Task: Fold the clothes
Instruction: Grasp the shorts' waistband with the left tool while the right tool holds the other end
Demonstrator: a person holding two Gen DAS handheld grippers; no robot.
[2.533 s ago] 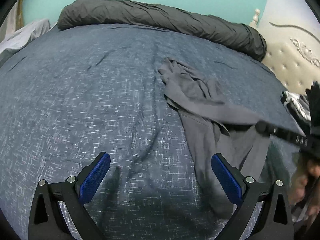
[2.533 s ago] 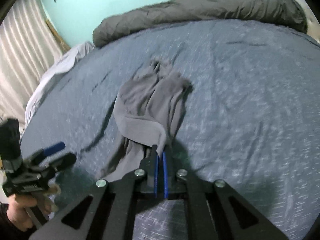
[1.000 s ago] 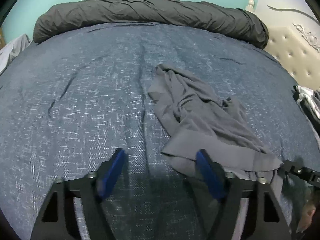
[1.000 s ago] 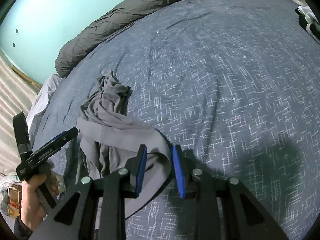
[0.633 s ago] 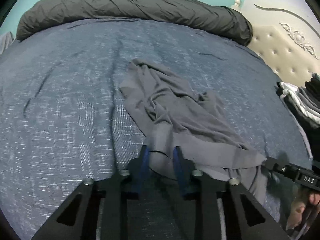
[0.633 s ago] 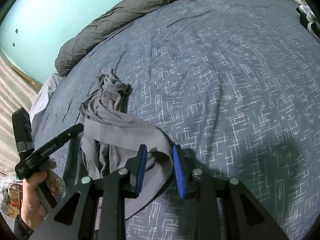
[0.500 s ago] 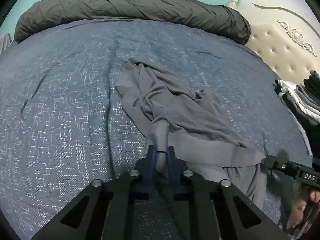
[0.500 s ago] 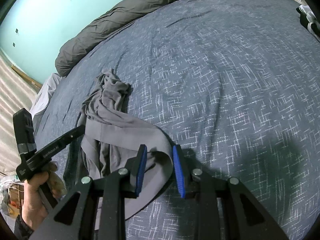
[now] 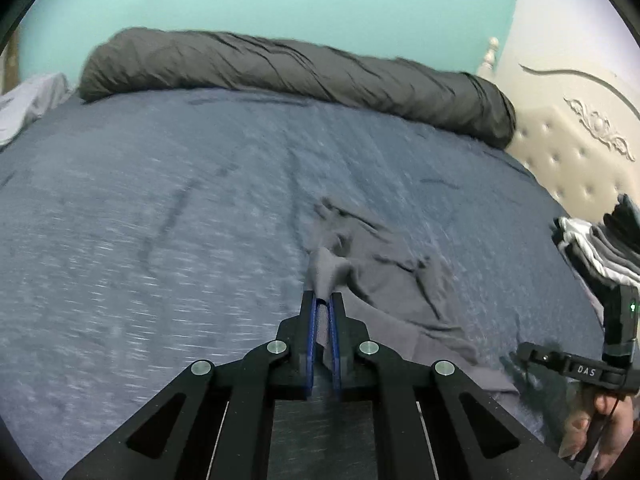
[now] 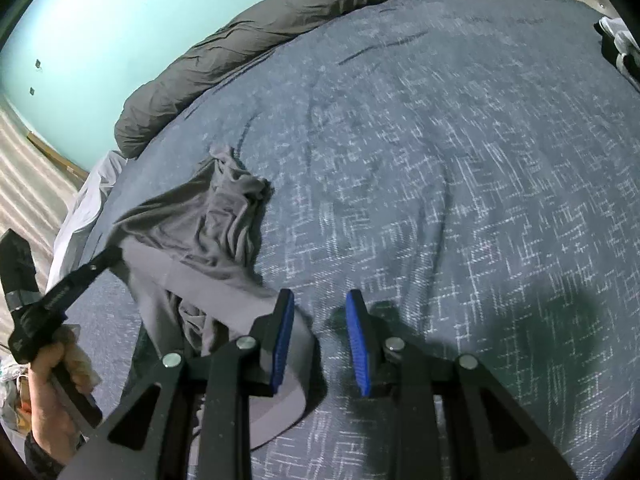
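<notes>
Blue bed [image 9: 160, 240] under me; grey garment [image 10: 224, 220] crumpled mid-bed — soft, limp, light, best taken by waistband corners. My left gripper [image 9: 322, 308] pinches one corner; my right gripper [image 10: 320, 336] — jaws apart, empty.

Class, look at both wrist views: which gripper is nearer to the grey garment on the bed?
Left. The left gripper is clamped on the grey garment, lifting an edge; the right gripper is open beside its waistband.

Dim, cool light; motion blur smears the bedspread [image 9: 160, 220], fisheye edges bend.
</notes>
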